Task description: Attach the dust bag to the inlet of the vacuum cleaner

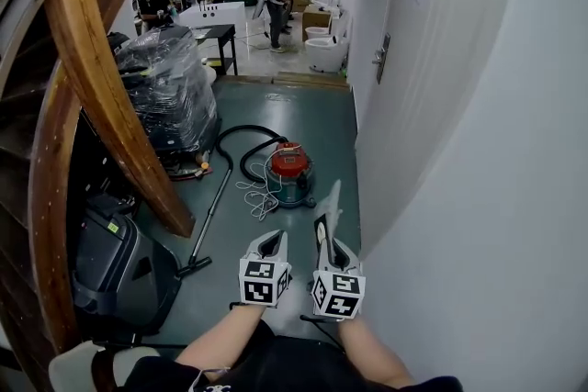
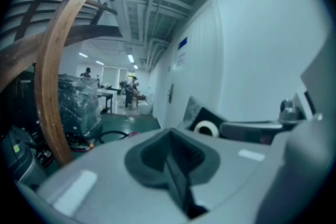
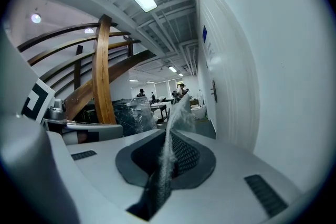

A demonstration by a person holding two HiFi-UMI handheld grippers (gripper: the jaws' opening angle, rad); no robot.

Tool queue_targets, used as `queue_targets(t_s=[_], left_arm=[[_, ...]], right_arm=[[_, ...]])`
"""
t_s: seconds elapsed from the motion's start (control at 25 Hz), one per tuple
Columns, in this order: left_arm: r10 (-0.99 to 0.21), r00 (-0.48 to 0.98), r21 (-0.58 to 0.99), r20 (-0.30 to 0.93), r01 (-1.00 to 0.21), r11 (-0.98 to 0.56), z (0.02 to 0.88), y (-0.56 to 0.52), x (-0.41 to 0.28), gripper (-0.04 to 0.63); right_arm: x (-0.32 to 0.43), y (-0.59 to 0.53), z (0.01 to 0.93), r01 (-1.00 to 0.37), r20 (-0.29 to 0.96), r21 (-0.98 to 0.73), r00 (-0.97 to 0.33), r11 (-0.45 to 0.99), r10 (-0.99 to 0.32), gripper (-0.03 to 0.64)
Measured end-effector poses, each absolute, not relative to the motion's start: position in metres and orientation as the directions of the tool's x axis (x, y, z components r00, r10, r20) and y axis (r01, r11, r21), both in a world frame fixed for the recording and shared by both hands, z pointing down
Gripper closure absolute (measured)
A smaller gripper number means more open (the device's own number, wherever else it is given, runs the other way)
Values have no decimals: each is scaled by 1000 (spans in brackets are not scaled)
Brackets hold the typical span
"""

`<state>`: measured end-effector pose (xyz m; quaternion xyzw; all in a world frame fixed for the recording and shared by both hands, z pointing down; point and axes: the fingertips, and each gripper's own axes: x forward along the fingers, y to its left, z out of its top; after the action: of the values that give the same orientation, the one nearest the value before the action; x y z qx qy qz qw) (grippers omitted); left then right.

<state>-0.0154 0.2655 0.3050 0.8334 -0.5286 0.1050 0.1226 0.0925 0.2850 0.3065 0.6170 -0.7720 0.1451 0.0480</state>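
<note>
Approach step: right claw [image 1: 323, 230] was clamped on the thin dust bag [image 1: 330, 203] sticking up past its tips, left claw [image 1: 273, 239] was closed and empty just beside it, the vacuum cleaner [image 1: 289, 168] sat on the floor [image 1: 308, 119] well ahead of both, so next probably meant carrying the bag up to its inlet, too small to make out

Head view looks down on left gripper [image 1: 271, 237] and right gripper [image 1: 323, 229]; their views face along the corridor [image 1: 312, 119], sharing the wooden beam [image 3: 101, 71]
</note>
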Motion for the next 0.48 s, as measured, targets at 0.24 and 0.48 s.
queue_targets(t_s=[0.24, 0.48], left_arm=[[-857, 416, 111, 304, -909, -401, 312, 236, -18, 598], [-844, 447, 116, 296, -894, -432, 317, 189, -17, 598]], right_arm=[[93, 259, 309, -967, 250, -155, -235, 201, -939, 595], [99, 216, 314, -975, 260, -149, -199, 164, -945, 595]])
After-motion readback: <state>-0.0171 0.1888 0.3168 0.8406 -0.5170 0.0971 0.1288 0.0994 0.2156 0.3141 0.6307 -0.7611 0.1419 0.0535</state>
